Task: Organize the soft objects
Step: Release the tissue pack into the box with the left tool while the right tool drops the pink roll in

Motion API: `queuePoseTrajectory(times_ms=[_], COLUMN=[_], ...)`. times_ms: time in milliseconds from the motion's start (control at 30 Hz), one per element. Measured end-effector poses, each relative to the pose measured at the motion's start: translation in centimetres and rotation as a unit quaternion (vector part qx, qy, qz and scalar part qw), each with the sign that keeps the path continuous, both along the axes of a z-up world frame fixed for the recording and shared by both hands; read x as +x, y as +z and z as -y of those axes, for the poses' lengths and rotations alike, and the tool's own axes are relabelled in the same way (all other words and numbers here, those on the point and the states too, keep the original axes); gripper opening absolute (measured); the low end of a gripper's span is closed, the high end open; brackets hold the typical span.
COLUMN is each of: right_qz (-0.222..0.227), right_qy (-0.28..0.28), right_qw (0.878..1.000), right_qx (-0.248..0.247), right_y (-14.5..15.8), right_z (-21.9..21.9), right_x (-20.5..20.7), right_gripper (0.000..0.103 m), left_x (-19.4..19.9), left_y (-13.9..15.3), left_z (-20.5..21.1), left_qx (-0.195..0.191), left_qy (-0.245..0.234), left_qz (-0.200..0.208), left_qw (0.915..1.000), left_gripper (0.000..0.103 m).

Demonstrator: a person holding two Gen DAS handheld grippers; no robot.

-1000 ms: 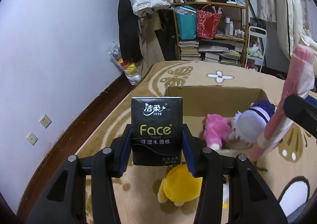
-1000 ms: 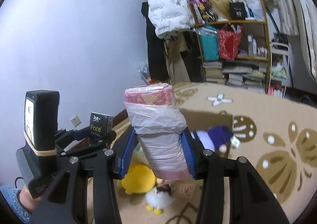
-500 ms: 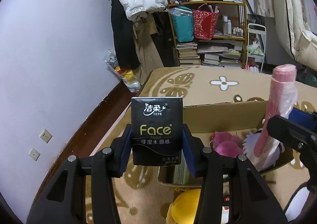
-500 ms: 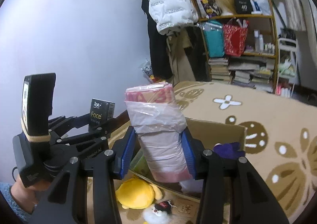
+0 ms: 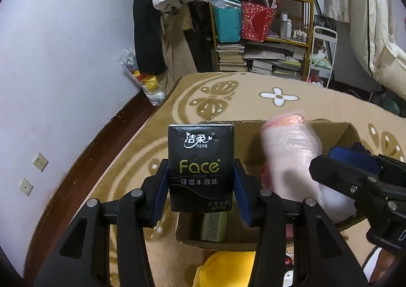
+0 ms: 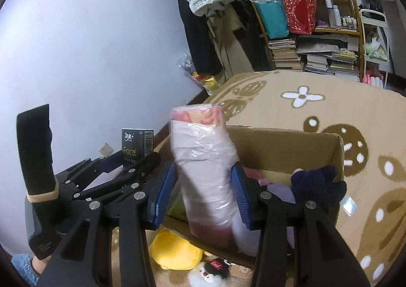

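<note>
The left gripper [image 5: 201, 191] pinched an upright black Face tissue pack [image 5: 201, 169] above the cardboard box [image 6: 284, 146] on the patterned rug [image 6: 330, 109]. Just beside it, the right gripper [image 6: 204, 196] clamped a pink plastic-wrapped roll [image 6: 205, 170], held over the box's plush toys [image 6: 317, 182].

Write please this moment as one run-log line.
left gripper: shut on tissue pack | right gripper: shut on pink bag roll | both above cardboard box | yellow plush on carpet

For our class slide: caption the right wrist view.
Right tongs grip a plastic-wrapped pink roll over a cardboard box of plush toys.
</note>
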State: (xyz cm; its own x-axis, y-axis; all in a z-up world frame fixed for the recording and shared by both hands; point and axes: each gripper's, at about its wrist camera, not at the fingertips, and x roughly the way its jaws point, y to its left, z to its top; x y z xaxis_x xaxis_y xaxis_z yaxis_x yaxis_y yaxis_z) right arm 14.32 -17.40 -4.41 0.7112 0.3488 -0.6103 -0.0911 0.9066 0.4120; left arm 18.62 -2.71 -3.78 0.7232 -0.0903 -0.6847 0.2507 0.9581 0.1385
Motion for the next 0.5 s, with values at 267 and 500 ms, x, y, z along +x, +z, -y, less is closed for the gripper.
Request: queuePoseTrajectory(times_ms=[267,500], right_qz=[0.006,0.009], right_qy=[-0.013,-0.020], right_qw=[1.000,0.999], right_qx=[-0.009,-0.031], right_y=[0.3,1.5], right_z=[0.7,1.2], right_x=[-0.6,-1.4], right_gripper=[0.049,0.060], left_x=[0.1,-0.2], left_y=[-0.2,0.6], left_z=[-0.7,-1.8], left_qx=[0.011,0.005], left_qy=[0.009,0.027], left_qz=[-0.010,-0.004], left_qw=[0.9998,0.9996], left_gripper=[0.068,0.086])
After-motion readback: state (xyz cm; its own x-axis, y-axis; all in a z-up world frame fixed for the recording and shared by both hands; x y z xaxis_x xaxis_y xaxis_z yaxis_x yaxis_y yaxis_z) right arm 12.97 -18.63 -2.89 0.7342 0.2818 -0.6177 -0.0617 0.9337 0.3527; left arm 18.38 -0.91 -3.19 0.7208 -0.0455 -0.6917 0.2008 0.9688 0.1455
